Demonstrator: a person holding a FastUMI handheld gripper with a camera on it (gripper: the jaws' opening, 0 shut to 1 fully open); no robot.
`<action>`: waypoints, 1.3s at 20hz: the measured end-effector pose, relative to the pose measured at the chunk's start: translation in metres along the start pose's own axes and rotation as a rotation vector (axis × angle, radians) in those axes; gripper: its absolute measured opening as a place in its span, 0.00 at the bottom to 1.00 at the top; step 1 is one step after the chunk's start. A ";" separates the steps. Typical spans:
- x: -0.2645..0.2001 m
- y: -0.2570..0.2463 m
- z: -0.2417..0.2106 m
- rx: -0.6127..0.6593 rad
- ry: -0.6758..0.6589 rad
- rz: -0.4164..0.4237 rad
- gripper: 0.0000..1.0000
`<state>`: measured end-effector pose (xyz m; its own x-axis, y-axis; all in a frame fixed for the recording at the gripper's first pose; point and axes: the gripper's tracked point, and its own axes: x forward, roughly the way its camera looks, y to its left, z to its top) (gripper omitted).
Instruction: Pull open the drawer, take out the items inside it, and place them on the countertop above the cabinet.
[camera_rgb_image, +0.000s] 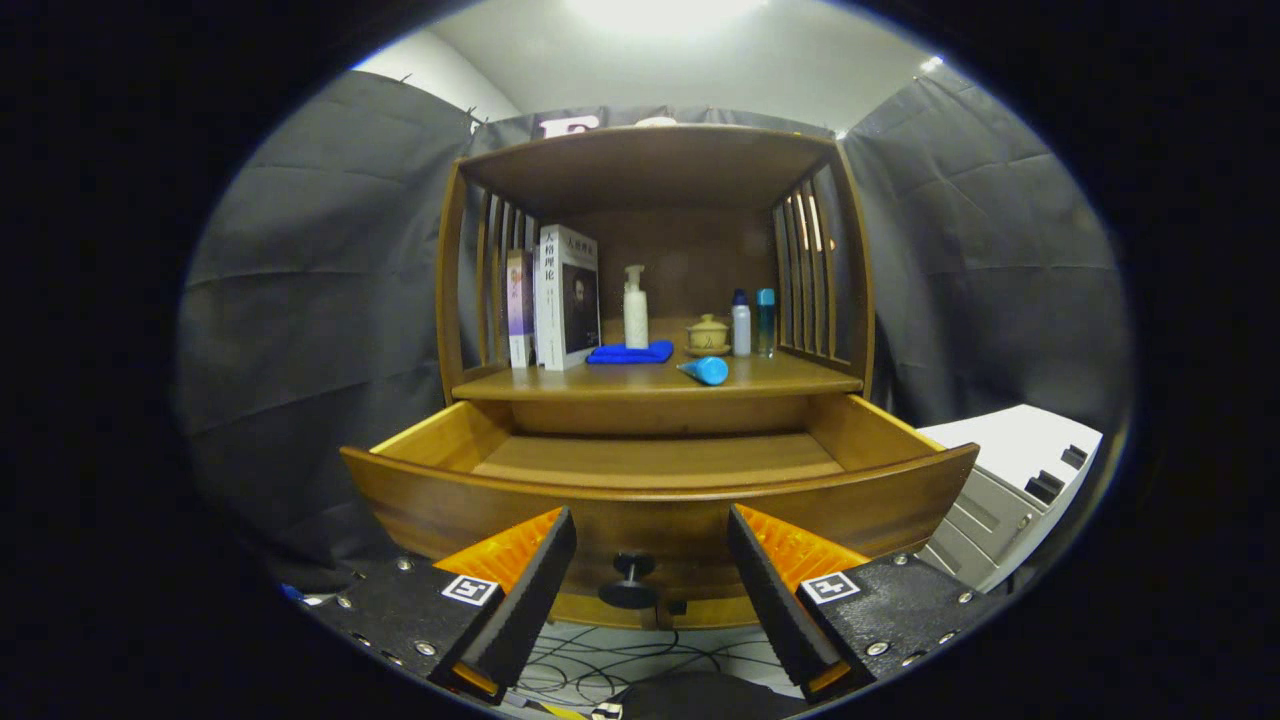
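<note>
The drawer (660, 480) is pulled out and the gripper (650, 560) waits in front of it with its fingers wide apart.

The fingers hold nothing, and the drawer's dark round knob (630, 580) sits in the gap between them. On the countertop (780, 378) above lie a blue tube (706, 370) and a folded blue cloth (630, 353). Behind them stand books (565, 297), a white pump bottle (635, 308), a small lidded pot (708, 334) and two little bottles (752, 322).

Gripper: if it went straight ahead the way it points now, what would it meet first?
Probably the knob on the open drawer front: it sits between the open gripper fingers, just ahead. Depth is hard to judge here.
</note>
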<state>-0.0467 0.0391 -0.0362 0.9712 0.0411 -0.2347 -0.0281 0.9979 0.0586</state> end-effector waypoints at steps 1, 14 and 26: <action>0.002 0.000 -0.005 -0.001 0.014 0.003 0.94; 0.029 0.002 -0.014 0.010 0.005 -0.015 0.93; 0.066 -0.004 0.001 -0.034 -0.027 -0.033 0.94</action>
<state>0.0182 0.0382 -0.0507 0.9778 0.0069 -0.2095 -0.0032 0.9998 0.0178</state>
